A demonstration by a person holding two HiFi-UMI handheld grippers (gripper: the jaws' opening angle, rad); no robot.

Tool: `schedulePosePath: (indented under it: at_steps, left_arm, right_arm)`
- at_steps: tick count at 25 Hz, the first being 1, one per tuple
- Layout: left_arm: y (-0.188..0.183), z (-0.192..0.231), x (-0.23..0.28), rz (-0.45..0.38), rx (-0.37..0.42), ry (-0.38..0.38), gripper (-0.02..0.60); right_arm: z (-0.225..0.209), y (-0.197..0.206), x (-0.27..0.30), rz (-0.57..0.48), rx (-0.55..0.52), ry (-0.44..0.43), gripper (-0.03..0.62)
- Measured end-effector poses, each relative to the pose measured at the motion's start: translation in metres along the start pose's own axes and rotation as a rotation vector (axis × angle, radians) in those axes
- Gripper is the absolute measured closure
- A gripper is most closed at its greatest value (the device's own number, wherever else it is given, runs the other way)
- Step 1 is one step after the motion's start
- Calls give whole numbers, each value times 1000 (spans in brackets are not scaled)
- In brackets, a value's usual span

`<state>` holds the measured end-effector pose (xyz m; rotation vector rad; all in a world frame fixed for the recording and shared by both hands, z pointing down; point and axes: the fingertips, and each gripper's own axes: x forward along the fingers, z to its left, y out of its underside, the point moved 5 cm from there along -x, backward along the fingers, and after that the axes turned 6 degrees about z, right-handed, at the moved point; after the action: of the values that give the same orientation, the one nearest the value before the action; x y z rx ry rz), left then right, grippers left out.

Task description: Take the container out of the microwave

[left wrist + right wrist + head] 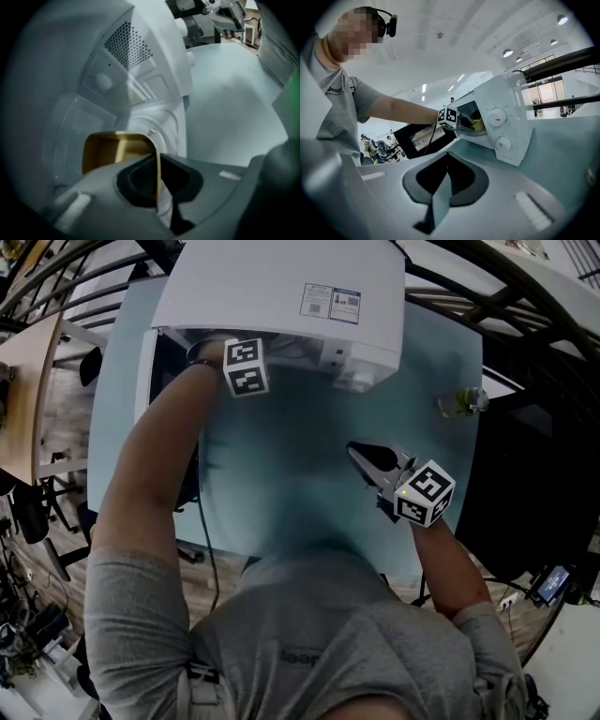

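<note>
The white microwave (281, 296) stands at the back of the pale blue table (300, 484) with its door swung open to the left. My left gripper (246, 367) reaches into the cavity, so its jaws are hidden in the head view. In the left gripper view, the left gripper (158, 187) is shut on the side wall of a yellow container (112, 150) on the cavity floor. My right gripper (356, 452) hovers over the table in front of the microwave, shut and empty. The right gripper (447, 180) faces the microwave (506, 126), with the container (478, 123) showing inside.
A small clear glass object (462, 401) sits on the table right of the microwave. The open dark door (161, 371) sticks out at the left. The table's front edge lies close to the person's body. Black railings and a chair surround the table.
</note>
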<state>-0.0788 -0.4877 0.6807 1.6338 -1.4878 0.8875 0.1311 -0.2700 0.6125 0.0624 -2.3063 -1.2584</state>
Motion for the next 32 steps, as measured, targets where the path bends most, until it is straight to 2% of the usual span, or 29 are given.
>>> schedulePosePath:
  at_steps: [10,14,19,23,27,32]
  left_arm:
    - [-3,-38,-57,-74,51,147,558]
    - [-1,-55,-84,-105,101,184,558]
    - [-9,-76,-117,-167,119,217,558]
    - [-21,-105,-138,-181,147,230,558]
    - [-40,-137,-167,-166,152,238,558]
    - [-83,-164,-219,-181,99,203,557]
  right_arm:
    - [29,-21,3,-28,-11,38,589]
    - [48,-30,2,-52,-14,72,589]
    - [66,-36,-4,-100,-9,114,589]
    - [77,-34,-18,-130,-6,115,589]
    - [91,-30,-48,-130,-47,86,589]
    - [109,-31,-107,-119,-113,60,589]
